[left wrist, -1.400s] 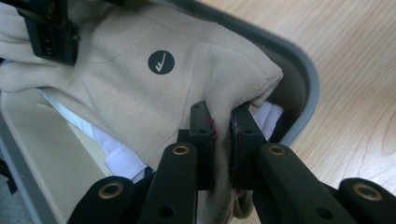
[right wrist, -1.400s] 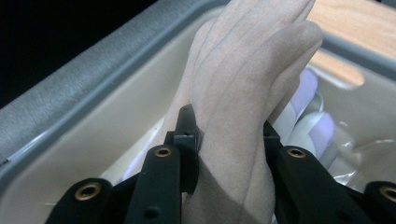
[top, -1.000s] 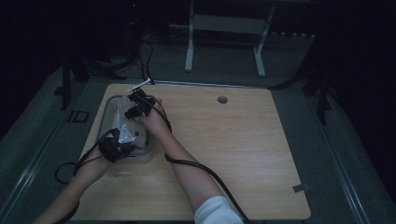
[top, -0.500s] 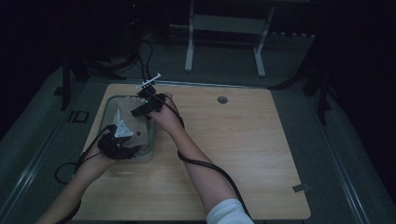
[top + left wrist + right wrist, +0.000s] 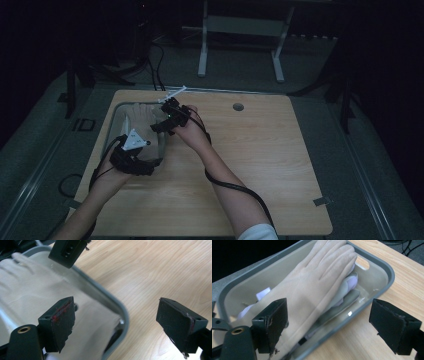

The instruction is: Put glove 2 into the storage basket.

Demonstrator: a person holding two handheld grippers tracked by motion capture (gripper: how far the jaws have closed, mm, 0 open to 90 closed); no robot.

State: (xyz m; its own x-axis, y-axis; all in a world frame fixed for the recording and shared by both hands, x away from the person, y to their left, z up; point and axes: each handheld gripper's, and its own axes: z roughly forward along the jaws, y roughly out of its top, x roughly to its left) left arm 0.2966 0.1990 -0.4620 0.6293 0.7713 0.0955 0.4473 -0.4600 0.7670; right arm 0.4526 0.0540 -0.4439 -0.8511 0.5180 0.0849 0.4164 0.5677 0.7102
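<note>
Both grippers, left (image 5: 116,322) and right (image 5: 329,325), have just been opening, nothing between them; the glove (image 5: 312,282) lies released in the tray (image 5: 387,270) at centre frame. Withdrawing likely comes next.

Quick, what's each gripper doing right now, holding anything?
Left gripper: just opened, holding nothing, above the tray.
Right gripper: just opened, empty, over the beige glove.

No legible text (labels, brands, numbers)
</note>
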